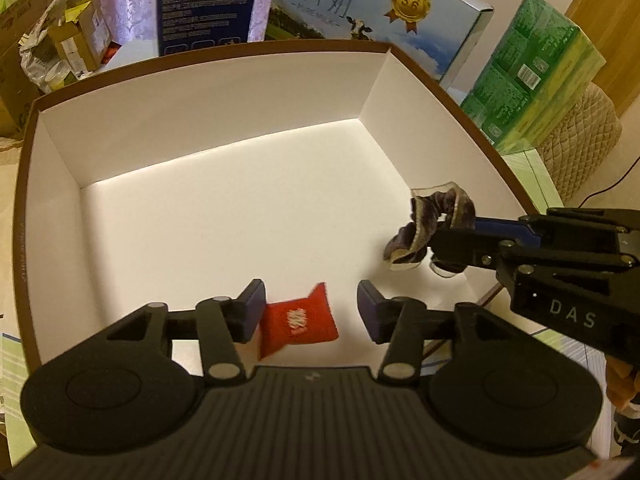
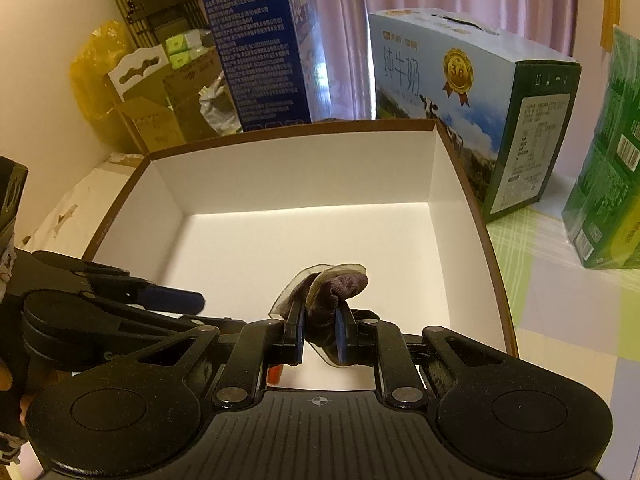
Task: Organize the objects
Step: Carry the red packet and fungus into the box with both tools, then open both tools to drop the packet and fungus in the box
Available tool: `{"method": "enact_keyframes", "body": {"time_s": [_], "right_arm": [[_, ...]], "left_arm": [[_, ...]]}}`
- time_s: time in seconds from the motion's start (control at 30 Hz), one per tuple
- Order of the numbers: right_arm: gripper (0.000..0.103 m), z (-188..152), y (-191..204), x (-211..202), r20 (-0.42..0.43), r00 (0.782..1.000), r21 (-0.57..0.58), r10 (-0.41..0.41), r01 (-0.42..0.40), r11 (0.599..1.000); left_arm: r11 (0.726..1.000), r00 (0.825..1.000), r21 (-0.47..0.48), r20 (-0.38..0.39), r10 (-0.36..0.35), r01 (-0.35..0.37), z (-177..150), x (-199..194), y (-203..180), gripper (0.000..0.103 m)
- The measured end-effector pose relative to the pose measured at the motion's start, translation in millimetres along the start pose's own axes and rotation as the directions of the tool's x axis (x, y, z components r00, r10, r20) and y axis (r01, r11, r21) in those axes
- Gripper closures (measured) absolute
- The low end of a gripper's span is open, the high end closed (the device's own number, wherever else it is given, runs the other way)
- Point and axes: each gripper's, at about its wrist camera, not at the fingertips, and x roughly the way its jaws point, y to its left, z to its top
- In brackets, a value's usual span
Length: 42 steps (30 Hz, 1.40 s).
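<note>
A big white-lined box [image 1: 224, 152] with a brown rim sits open on the desk [image 2: 560, 280]. Over its right side the right gripper [image 2: 319, 338] has its jaws pinching a dark purple scrunchie [image 2: 336, 286]. The left gripper [image 1: 311, 308] hangs with jaws spread above a small red pouch [image 1: 298, 326] lying on the box floor.

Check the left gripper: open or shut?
Open. The left gripper has its fingers spread with nothing between them; the red pouch lies below on the box floor.
</note>
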Motion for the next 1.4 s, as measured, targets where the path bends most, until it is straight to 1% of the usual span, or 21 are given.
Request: {"method": "enact_keyframes", "body": {"time_s": [0.07,0.13,0.2,0.23,0.27,0.3,0.33,0.37,0.53,0.63,0.83,1.17,1.4], "right_arm": [[0.091,0.8,-0.4,1.1,-0.008,1.0,0.003,0.0,0.0,1.0],[0.091,1.4,0.4,1.5,-0.005,1.0,0.006,0.003,-0.003,1.0],[0.088,2.3,1.7,1.5,-0.002,1.0,0.013,0.022,-0.022,1.0],[0.079,3.0,2.1,1.0,0.004,1.0,0.02,0.027,-0.027,0.999],[0.064,3.6,2.9,-0.1,0.014,1.0,0.024,0.02,-0.021,1.0],[0.056,4.1,3.7,-2.1,0.025,1.0,0.022,0.016,-0.017,1.0],[0.046,4.5,4.7,-4.6,0.04,0.999,0.021,0.013,-0.014,1.0],[0.044,4.4,5.0,-8.1,0.059,0.998,0.023,0.009,-0.011,1.0],[0.044,6.2,0.9,-19.5,0.077,0.997,0.064,-0.008,0.003,0.998],[0.044,4.9,-1.1,-31.0,0.089,0.996,0.091,-0.014,0.006,0.996],[0.044,-10.6,0.8,-62.5,0.123,0.992,0.157,-0.035,0.015,0.987],[0.044,-48.0,13.4,-106.5,0.144,0.988,0.222,-0.061,0.028,0.975],[0.044,-84.5,22.8,-134.4,0.139,0.987,0.246,-0.086,0.049,0.968]], "left_arm": [[1.0,1.0,-0.004,0.003,0.02,-0.02,0.7,-2.1,2.7,0.051],[0.999,0.999,-0.008,0.01,0.034,-0.034,1.4,-5.2,6.2,0.05],[0.999,0.999,-0.018,0.015,0.048,-0.048,1.6,-9.5,10.5,0.048],[0.998,0.998,-0.018,0.021,0.055,-0.054,2.0,-12.1,12.0,0.047],[0.998,0.998,-0.019,0.027,0.064,-0.064,2.1,-14.9,13.2,0.044],[0.997,0.997,-0.021,0.031,0.073,-0.073,2.3,-17.4,14.0,0.039],[0.996,0.996,-0.022,0.036,0.082,-0.081,2.2,-20.3,14.8,0.039],[0.996,0.995,-0.021,0.042,0.087,-0.086,1.9,-23.1,15.2,0.039],[0.995,0.994,-0.029,0.06,0.095,-0.093,0.0,-37.0,16.7,0.038],[0.995,0.992,-0.034,0.075,0.097,-0.095,-4.0,-48.1,17.0,0.033],[0.995,0.989,-0.04,0.108,0.098,-0.094,-18.8,-76.3,16.2,0.032],[0.997,0.989,-0.036,0.125,0.076,-0.072,-63.9,-121.4,5.6,0.032],[0.998,0.993,-0.042,0.103,0.054,-0.05,-100.2,-136.7,-3.4,0.032]]}}
